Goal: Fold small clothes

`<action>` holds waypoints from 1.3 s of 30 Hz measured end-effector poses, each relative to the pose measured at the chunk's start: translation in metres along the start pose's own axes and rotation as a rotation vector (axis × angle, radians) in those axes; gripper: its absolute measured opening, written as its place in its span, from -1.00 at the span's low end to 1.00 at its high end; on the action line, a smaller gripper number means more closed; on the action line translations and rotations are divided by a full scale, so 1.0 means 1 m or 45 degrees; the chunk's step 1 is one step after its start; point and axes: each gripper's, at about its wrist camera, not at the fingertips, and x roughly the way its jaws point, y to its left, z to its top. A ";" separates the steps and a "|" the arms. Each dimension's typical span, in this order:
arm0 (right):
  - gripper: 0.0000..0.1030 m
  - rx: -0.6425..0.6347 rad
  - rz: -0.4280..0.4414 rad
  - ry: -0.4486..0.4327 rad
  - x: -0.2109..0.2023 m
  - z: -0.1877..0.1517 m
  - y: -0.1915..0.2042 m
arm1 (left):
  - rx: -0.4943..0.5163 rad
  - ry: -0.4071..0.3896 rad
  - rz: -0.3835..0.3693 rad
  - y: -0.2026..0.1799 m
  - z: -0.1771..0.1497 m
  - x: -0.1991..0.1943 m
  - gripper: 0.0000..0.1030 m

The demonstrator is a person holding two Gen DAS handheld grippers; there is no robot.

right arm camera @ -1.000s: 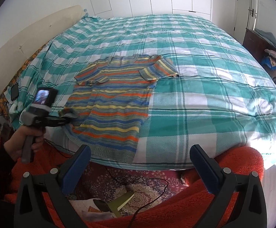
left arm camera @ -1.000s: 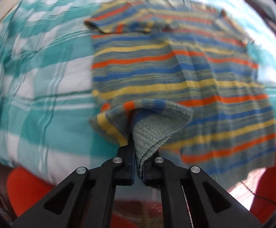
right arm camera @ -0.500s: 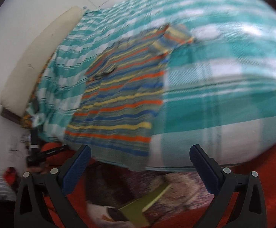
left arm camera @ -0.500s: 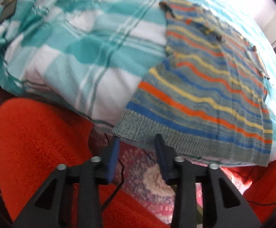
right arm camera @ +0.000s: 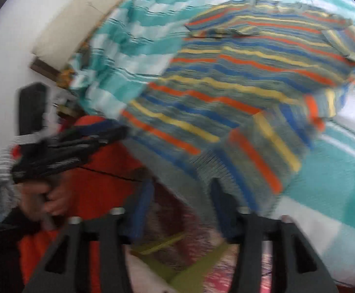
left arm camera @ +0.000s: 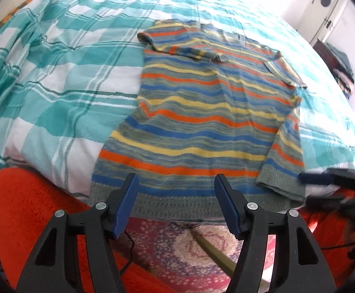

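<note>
A small knit sweater (left arm camera: 201,112) with blue, orange and yellow stripes lies flat on the bed, its grey hem (left arm camera: 177,204) hanging over the near edge. One side is folded inward (left arm camera: 284,146). My left gripper (left arm camera: 176,195) hovers in front of the hem, its jaws opening, with nothing pressed between the pads. In the blurred right wrist view my right gripper (right arm camera: 181,195) points at the sweater's (right arm camera: 238,92) lower corner, jaws closing, the hem just beyond the tips. It also shows as the right gripper (left arm camera: 323,183) beside that corner.
The bed has a teal and white checked cover (left arm camera: 62,78). An orange fluffy blanket (left arm camera: 26,210) lies below the bed edge over a patterned rug (left arm camera: 189,251), with a cable and a green book (right arm camera: 167,244). A hand (right arm camera: 43,195) holds the left gripper (right arm camera: 67,146).
The left gripper let go of the folded hem corner, opened and drew back; the sweater now lies flat. The right gripper swung down towards the sweater's lower corner and its jaws narrowed.
</note>
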 end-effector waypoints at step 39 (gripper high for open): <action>0.07 -0.247 -0.527 0.075 0.052 0.014 0.029 | -0.451 0.039 0.070 0.101 -0.010 0.023 0.29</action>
